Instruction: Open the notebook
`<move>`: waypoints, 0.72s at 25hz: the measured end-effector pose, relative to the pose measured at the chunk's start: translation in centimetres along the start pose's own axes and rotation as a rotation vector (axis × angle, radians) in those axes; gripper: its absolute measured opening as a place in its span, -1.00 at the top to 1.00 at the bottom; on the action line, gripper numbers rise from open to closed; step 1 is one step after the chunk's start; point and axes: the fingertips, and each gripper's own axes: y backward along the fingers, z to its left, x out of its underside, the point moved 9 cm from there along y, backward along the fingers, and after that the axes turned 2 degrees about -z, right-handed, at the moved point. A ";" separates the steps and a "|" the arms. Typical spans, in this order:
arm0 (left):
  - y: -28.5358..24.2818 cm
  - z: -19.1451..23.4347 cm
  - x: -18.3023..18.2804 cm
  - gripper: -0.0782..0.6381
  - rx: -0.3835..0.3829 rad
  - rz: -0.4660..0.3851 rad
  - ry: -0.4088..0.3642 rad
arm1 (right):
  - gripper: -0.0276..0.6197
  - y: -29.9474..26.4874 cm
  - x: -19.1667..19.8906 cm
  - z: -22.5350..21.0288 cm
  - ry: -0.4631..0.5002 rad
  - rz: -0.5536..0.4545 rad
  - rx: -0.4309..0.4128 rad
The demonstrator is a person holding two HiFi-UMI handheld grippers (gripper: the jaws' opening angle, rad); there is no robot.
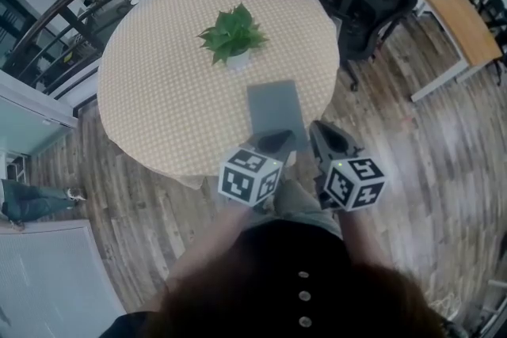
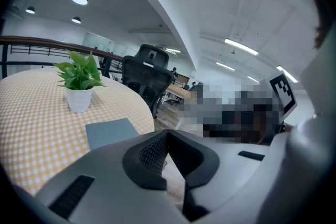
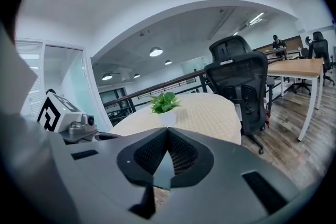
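A closed grey notebook [image 1: 274, 108] lies flat on the round checked table [image 1: 158, 91], close to its near edge. In the left gripper view the notebook [image 2: 110, 132] sits just ahead and to the left of the jaws. My left gripper [image 1: 277, 142] hovers at the notebook's near edge, jaws shut with nothing held [image 2: 167, 136]. My right gripper [image 1: 323, 131] is beside the notebook's near right corner, its fingertips also meeting [image 3: 167, 131]. A grey-blue patch shows through the gap behind the right tips; I cannot tell whether it is the notebook.
A small potted plant [image 1: 232, 36] in a white pot stands at the table's middle, beyond the notebook. A black office chair [image 1: 360, 0] is at the table's far right, and a wooden desk [image 1: 455, 8] further right. Wood floor surrounds the table.
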 end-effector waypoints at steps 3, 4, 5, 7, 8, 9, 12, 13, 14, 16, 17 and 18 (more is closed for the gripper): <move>-0.7 0.0 -0.2 0.75 -0.011 0.008 0.000 | 0.88 0.0 -0.1 -0.7 0.003 0.016 -0.011; -1.0 -0.1 -0.3 0.75 -0.014 0.009 0.004 | 0.88 -0.1 -0.2 -1.0 0.004 0.022 -0.017; -1.2 -0.1 -0.4 0.75 -0.014 0.008 0.013 | 0.88 -0.1 -0.3 -1.3 0.006 0.028 -0.024; -1.7 -0.3 -0.6 0.75 -0.014 0.006 0.031 | 0.88 0.0 -0.5 -2.0 0.007 0.038 -0.033; -1.9 -0.5 -0.6 0.75 -0.022 0.008 0.028 | 0.88 0.0 -0.5 -2.3 0.007 0.043 -0.036; -2.0 -0.7 -0.6 0.75 -0.034 0.012 0.017 | 0.88 0.1 -0.5 -2.6 0.007 0.049 -0.038; -2.4 -1.2 -0.3 0.75 -0.058 0.035 -0.024 | 0.88 0.3 -0.1 -3.5 -0.009 0.067 -0.044; -2.5 -1.3 -0.2 0.75 -0.059 0.045 -0.032 | 0.88 0.3 0.1 -3.8 -0.018 0.071 -0.046; -2.6 -1.4 0.0 0.75 -0.059 0.054 -0.039 | 0.88 0.4 0.2 -4.0 -0.025 0.075 -0.049; -2.8 -1.5 0.4 0.75 -0.068 0.069 -0.051 | 0.88 0.6 0.6 -4.2 -0.031 0.081 -0.056; -2.9 -1.5 0.5 0.75 -0.075 0.077 -0.061 | 0.88 0.7 0.8 -4.3 -0.033 0.085 -0.061; -3.1 -1.6 0.7 0.75 -0.081 0.086 -0.073 | 0.88 0.7 1.0 -4.4 -0.037 0.089 -0.066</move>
